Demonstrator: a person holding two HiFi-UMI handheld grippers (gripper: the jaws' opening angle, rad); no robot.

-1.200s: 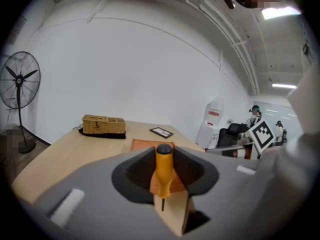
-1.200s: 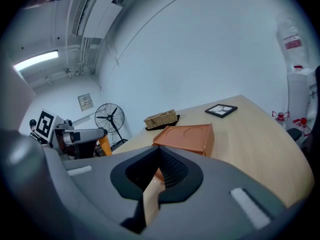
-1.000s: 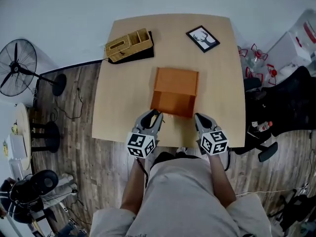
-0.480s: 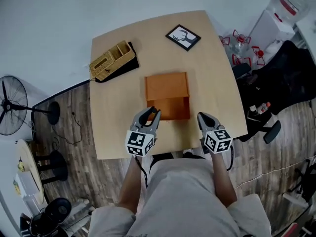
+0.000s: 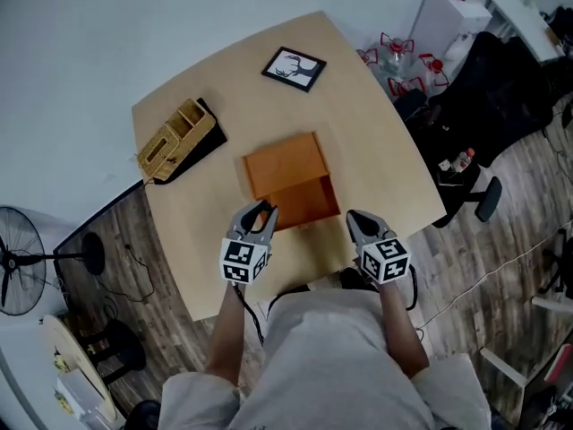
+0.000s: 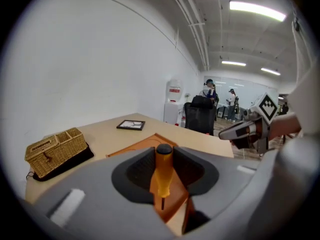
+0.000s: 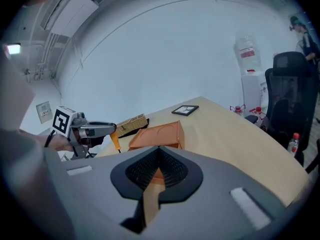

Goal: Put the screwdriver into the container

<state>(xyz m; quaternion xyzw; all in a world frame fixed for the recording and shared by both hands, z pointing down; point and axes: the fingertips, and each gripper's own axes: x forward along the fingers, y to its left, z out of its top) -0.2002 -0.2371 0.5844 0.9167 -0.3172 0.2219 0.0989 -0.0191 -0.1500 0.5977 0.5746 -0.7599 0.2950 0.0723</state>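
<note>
An orange box-shaped container lies open-topped in the middle of the light wooden table. My left gripper hovers at the container's near left corner, shut on an orange-handled screwdriver that stands upright, tip down, between its jaws. The right gripper view shows that screwdriver hanging from the left gripper beside the container. My right gripper is at the container's near right, jaws together and holding nothing. In the left gripper view the container lies just beyond the jaws.
A wicker basket on a black mat sits at the table's far left, a framed picture at the far edge. A black office chair and bottles stand right of the table, a fan on the floor at left.
The head view has swung, so the table looks turned and shifted. Both grippers stay at the container's near side, with the screwdriver held throughout.
</note>
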